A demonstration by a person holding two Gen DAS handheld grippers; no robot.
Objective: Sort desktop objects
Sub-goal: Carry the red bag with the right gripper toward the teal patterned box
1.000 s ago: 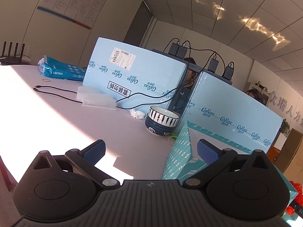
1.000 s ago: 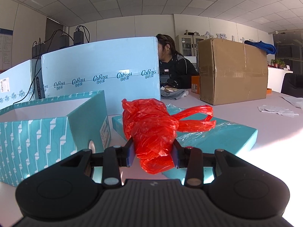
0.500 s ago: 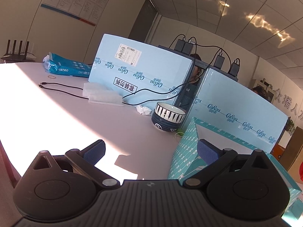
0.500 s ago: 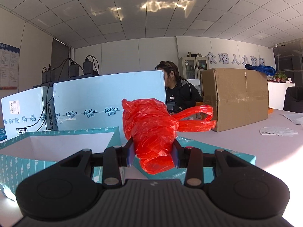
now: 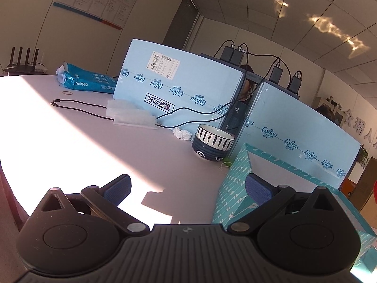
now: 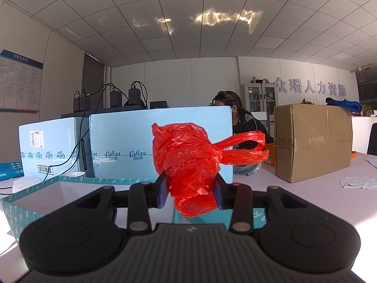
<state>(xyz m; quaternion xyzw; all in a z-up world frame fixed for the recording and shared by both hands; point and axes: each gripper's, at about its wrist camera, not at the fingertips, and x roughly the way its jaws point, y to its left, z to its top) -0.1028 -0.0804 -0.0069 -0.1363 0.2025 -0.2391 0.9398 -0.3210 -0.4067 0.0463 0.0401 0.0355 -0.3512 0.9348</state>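
Observation:
My right gripper is shut on a crumpled red plastic bag and holds it in the air, above the table. An open teal patterned box lies below and to the left of it; its lid shows under the bag. My left gripper is open and empty, low over the table, with the same teal box by its right finger. A dark patterned bowl stands beyond it.
Two tall light-blue cartons stand along the back with chargers and black cables. A blue paper pack, clear plastic wrappers and crumpled tissue lie at left. A cardboard box stands right. A person sits behind.
My right gripper has risen with the red bag, so the teal box and lid now sit lower in its view. My left gripper has shifted slightly and stays open.

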